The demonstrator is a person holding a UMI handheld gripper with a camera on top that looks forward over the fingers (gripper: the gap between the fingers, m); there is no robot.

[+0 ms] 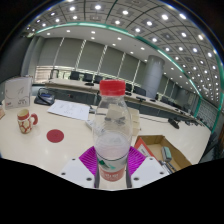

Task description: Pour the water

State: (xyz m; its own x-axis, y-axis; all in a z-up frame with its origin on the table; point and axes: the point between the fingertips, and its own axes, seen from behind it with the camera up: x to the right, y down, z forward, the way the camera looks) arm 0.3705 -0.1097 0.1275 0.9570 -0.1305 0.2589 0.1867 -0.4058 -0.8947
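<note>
Fingers of the gripper (112, 165) are pinching a clear plastic water bottle with a red cap and a red label (113, 130). The 2 purple pads (88, 158) are pressing on the bottle from both sides, low down on its body. The bottle is standing straight up between them, and its red cap is sitting on top. You can see through the clear part of the bottle.

The bottle is being held over a big pale round-edged table (40, 150). A flat red round coaster (55, 135) is lying on the table, ahead of the fingers and off to the left. Farther left, a white mug with a red picture on it (26, 121) is standing on the table. Behind the mug, a clear plastic jug (17, 93) is standing near the table's edge. A white sheet of paper (70, 109) is lying flat beyond the coaster. A dark bag-like thing (45, 97) is lying past the paper, but it is too small to tell what it is. An open brown cardboard box (165, 152) is sitting just to the right of the bottle.

Far behind, long desks and dark chairs (160, 98) are filling a big room, and rows of small round lights (115, 20) are shining in the ceiling.
</note>
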